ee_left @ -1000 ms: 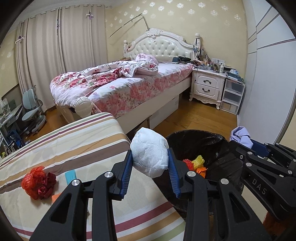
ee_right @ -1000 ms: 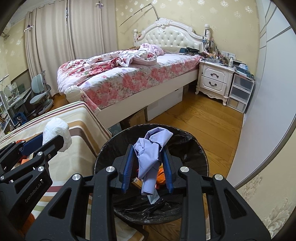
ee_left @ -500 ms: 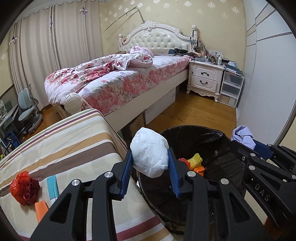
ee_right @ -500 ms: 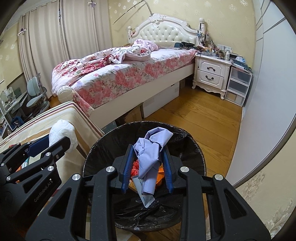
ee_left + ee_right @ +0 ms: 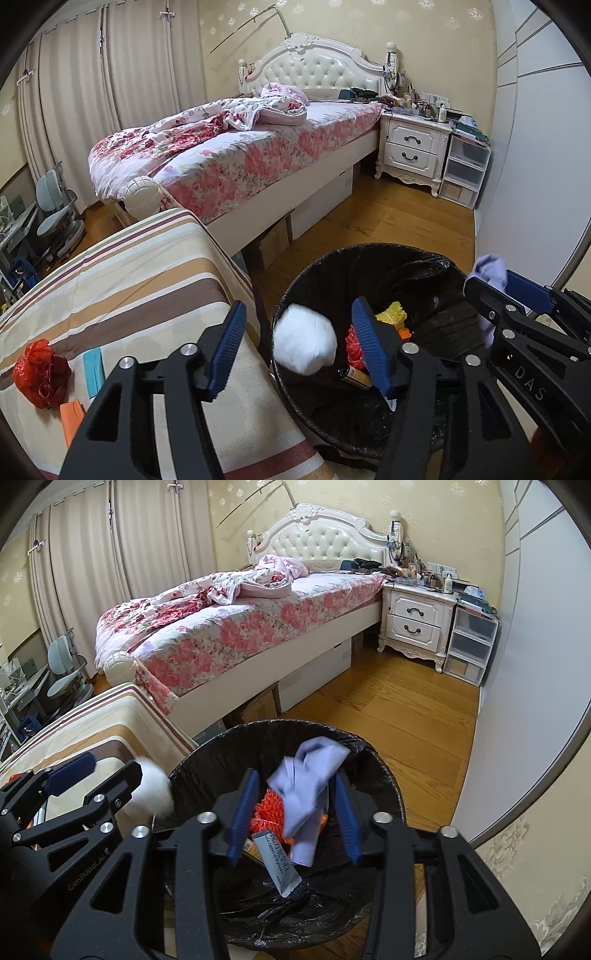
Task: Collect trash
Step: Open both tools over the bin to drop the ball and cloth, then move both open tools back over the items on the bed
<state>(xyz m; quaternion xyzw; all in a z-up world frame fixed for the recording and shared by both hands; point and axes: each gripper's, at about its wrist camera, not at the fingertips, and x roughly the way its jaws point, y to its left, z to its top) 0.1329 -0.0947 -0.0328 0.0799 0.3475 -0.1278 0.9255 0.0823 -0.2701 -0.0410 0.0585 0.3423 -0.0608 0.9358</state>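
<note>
In the left wrist view, the left gripper has just been opening its jaws, and they now stand apart with the white crumpled wad loose between them, touching neither blue pad and blurred over the near rim of the black-lined trash bin. Yellow and orange scraps lie inside the bin. To the left, the striped worktop carries a red crumpled bag, a teal strip and an orange piece. The right gripper enters at the right edge with the lilac cloth at its tips. In the right wrist view, the right gripper has likewise just been opening; its jaws are released, and the lilac cloth hangs blurred between the pads over the bin, above an orange fringed scrap and a grey sachet. The white wad shows beside the left gripper at the bin's left rim.
</note>
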